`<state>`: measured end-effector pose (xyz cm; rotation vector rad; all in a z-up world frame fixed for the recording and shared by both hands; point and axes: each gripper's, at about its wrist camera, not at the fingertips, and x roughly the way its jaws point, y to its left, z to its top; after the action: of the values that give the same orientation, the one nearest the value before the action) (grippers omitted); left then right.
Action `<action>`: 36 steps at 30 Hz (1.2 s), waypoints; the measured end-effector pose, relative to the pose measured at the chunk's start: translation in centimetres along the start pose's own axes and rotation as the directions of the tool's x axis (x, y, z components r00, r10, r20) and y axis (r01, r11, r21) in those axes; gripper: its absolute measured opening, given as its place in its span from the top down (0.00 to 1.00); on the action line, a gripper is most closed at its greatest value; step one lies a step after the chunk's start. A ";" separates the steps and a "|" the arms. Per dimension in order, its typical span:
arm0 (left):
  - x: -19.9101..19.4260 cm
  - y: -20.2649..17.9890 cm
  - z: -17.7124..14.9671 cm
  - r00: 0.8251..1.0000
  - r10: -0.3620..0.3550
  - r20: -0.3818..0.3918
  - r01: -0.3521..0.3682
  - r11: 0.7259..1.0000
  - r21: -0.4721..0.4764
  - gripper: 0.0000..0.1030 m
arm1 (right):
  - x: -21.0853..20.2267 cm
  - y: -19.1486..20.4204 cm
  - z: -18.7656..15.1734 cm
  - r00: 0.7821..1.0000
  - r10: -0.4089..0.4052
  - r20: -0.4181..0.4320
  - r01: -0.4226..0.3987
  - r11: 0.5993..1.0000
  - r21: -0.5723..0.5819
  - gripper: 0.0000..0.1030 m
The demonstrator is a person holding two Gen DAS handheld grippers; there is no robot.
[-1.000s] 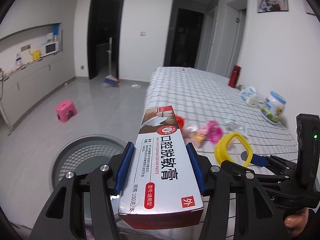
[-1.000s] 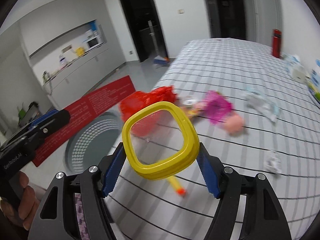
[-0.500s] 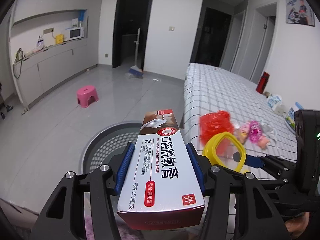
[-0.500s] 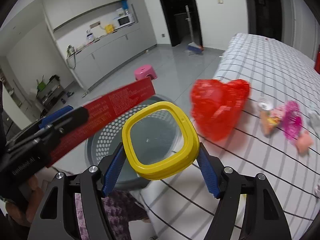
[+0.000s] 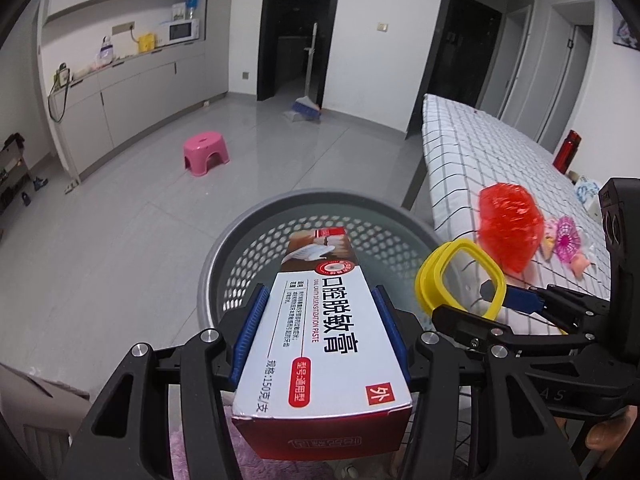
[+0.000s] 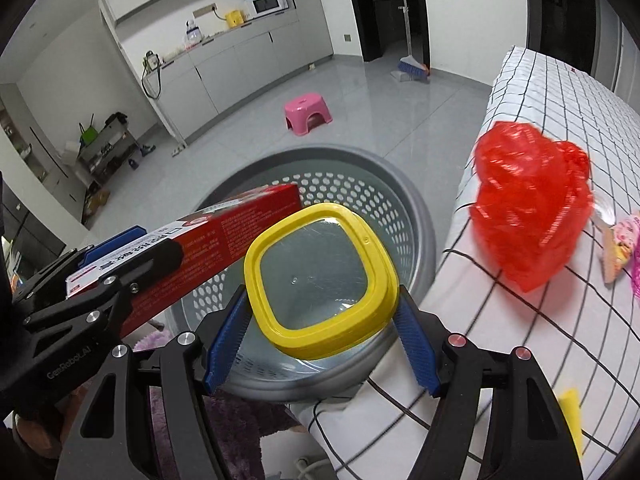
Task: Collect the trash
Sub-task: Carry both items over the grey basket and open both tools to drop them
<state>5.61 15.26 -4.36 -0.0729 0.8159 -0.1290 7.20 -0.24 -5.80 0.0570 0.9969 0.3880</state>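
My left gripper [image 5: 320,320] is shut on a red and white toothpaste box [image 5: 320,332], held over the grey perforated basket [image 5: 256,236] on the floor. The box [image 6: 208,248] also shows in the right wrist view. My right gripper [image 6: 320,316] is shut on a yellow-rimmed clear lid [image 6: 320,280], held above the basket [image 6: 420,216] beside the table edge. The lid [image 5: 460,276] shows to the right of the box in the left wrist view. A crumpled red plastic bag [image 6: 528,216] lies on the checked tablecloth [image 6: 520,340].
Pink wrappers [image 5: 564,240] lie beyond the red bag [image 5: 508,228] on the table. A pink stool [image 5: 206,152] and a broom [image 5: 306,108] stand on the grey floor. A red bottle [image 5: 564,156] stands near the wall. Counters line the left wall.
Both grippers have swung left away from the table, bringing the box and the lid over the basket. The basket now looms larger under them.
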 end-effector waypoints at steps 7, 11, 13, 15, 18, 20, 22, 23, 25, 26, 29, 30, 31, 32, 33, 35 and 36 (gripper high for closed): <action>1.0 1.3 -0.6 0.999 0.030 -0.028 -0.030 0.999 -0.021 0.51 | 1.5 0.6 0.3 1.000 -0.020 -0.021 0.019 1.000 -0.018 0.33; 1.4 1.7 -0.7 0.998 0.037 -0.042 -0.038 0.999 -0.032 0.51 | 1.8 0.4 0.5 0.999 -0.024 -0.022 0.024 1.000 -0.014 0.33; 1.6 1.9 -0.7 0.998 0.042 -0.053 -0.044 0.998 -0.041 0.50 | 1.8 0.2 0.5 0.999 -0.026 -0.021 0.026 1.000 -0.012 0.29; 1.6 2.1 -0.8 0.998 0.040 -0.058 -0.043 0.998 -0.051 0.44 | 1.8 -0.1 0.8 1.000 -0.025 -0.013 0.025 1.000 -0.003 0.26; 1.5 2.4 -0.9 0.997 0.050 -0.056 -0.054 0.997 -0.058 0.40 | 1.6 -0.4 0.8 1.000 -0.029 -0.004 0.029 1.000 0.007 0.26; 1.6 2.4 -0.9 0.997 0.057 -0.059 -0.060 0.996 -0.059 0.40 | 1.5 -0.5 0.8 0.999 -0.032 -0.003 0.032 0.999 0.009 0.26; 1.6 2.4 -1.0 0.996 0.061 -0.065 -0.065 0.996 -0.063 0.40 | 1.4 -0.6 0.7 1.000 -0.031 -0.003 0.031 0.999 0.009 0.26; 1.6 2.4 -1.1 0.996 0.064 -0.068 -0.069 0.995 -0.066 0.40 | 1.4 -0.7 0.6 1.000 -0.032 -0.001 0.032 0.999 0.008 0.26; 1.6 2.6 -1.0 0.995 0.067 -0.070 -0.072 0.995 -0.070 0.40 | 1.3 -0.7 0.5 0.999 -0.032 0.000 0.032 0.999 0.007 0.26; 1.6 2.6 -1.0 0.995 0.068 -0.070 -0.073 0.995 -0.072 0.40 | 1.2 -0.6 0.4 1.000 -0.031 0.002 0.031 0.999 0.007 0.26; 1.4 2.7 -1.0 0.995 0.073 -0.071 -0.079 0.994 -0.075 0.40 | 0.9 -0.6 0.3 1.000 -0.029 0.005 0.029 1.000 0.011 0.26; 1.3 2.8 -1.0 0.995 0.075 -0.070 -0.081 0.994 -0.077 0.40 | 0.8 -0.7 0.4 1.000 -0.027 0.004 0.027 1.000 0.012 0.26; 1.2 2.8 -1.1 0.995 0.078 -0.069 -0.083 0.993 -0.078 0.40 | 0.7 -0.7 0.3 1.000 -0.025 0.006 0.025 1.000 0.014 0.26; 1.1 2.8 -1.0 0.994 0.081 -0.068 -0.086 0.993 -0.079 0.39 | 0.6 -0.8 0.3 1.000 -0.025 0.008 0.025 1.000 0.014 0.26; 0.9 2.8 -1.0 0.994 0.088 -0.066 -0.093 0.993 -0.078 0.39 | 0.4 -0.7 0.4 1.000 -0.025 0.011 0.025 1.000 0.015 0.26; 0.7 2.6 -1.0 0.993 0.100 -0.064 -0.105 0.991 -0.078 0.36 | 0.0 -0.8 0.2 1.000 -0.023 0.017 0.022 1.000 0.017 0.26; 0.6 2.5 -1.0 0.993 0.103 -0.063 -0.108 0.991 -0.078 0.36 | -0.2 -0.9 0.2 0.999 -0.023 0.022 0.023 1.000 0.019 0.26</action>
<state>5.49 17.67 -5.72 -0.1028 0.8823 0.0020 7.49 -1.09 -5.75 0.0669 0.9788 0.3560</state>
